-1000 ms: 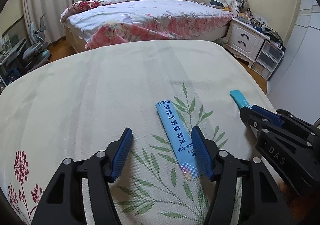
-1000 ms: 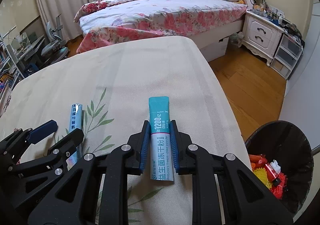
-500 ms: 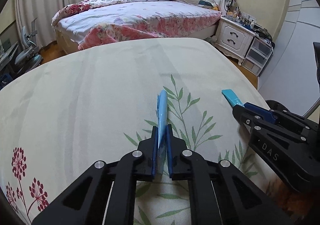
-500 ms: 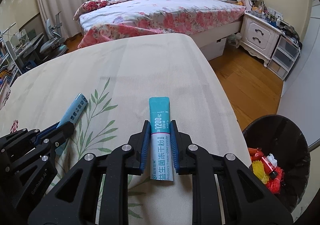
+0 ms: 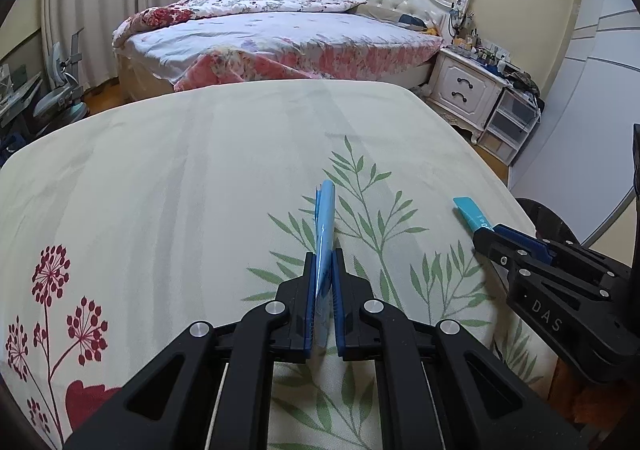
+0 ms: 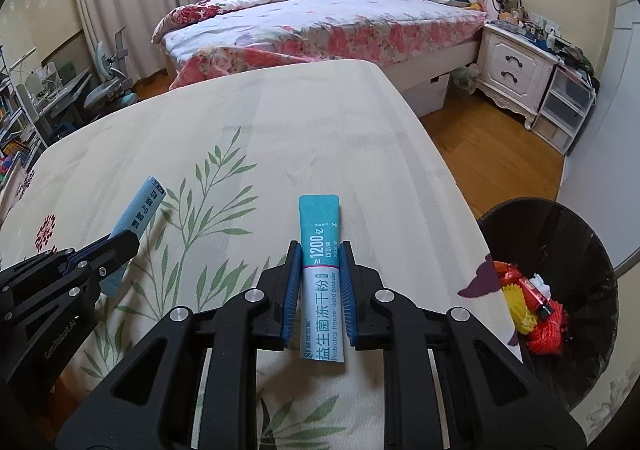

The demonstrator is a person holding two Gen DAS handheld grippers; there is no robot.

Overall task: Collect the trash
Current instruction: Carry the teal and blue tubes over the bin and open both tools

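Blue pads on both my tongs are squeezed on trash, bin sits off to the R.

My right gripper (image 6: 318,282) pinches the teal sachet (image 6: 321,270) flat, long way pointing straight ahead, and the black bin (image 6: 560,290) is just beside it past the table (image 6: 300,122) edge, so R goes first I think. My left gripper (image 5: 323,290) clamps the light-blue sachet (image 5: 325,234) on edge, farther from the bin.

Left black two-finger tool (image 5: 323,270) angled downward, blue-padded jaws clamped together on something thin. Right black tool (image 6: 320,270) tilted likewise, jaws pinched tight, just beside the left.
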